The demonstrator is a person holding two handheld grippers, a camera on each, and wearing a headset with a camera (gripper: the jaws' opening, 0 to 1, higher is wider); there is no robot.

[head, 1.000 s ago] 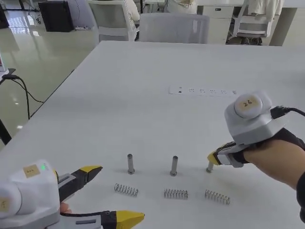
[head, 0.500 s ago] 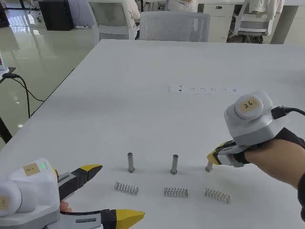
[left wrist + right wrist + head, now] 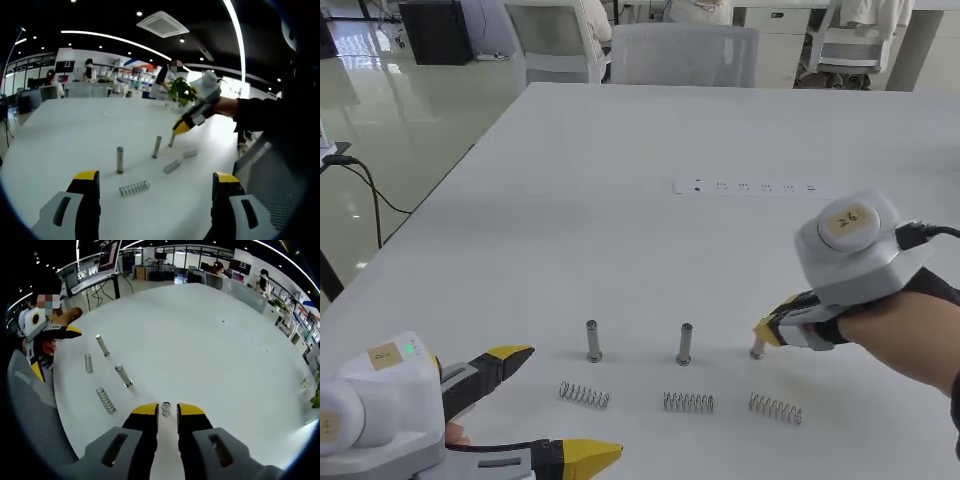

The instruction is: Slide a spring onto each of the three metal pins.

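The round sticker [image 3: 848, 222] on top of the right gripper [image 3: 167, 409] carries handwritten marks, too smeared for me to read. The small tag [image 3: 383, 356] on the left gripper [image 3: 156, 177] is just as illegible, with a green light [image 3: 410, 349] beside it. The socket strip [image 3: 745, 188] at 12 o'clock on the table [image 3: 620, 200] has markings too small to make out.

My right jaws stand narrowly apart with the top of the right pin [image 3: 758, 350] in the gap. I cannot tell whether they touch it, and in the head view the gripper hides its upper part. My left jaws gape wide at 7 o'clock, cut off by the frame edge.

The left pin [image 3: 593, 341] and middle pin [image 3: 685, 344] stand upright and bare. A spring lies flat at 6 o'clock of each pin: left spring [image 3: 584, 395], middle spring [image 3: 688, 402], right spring [image 3: 775, 408].
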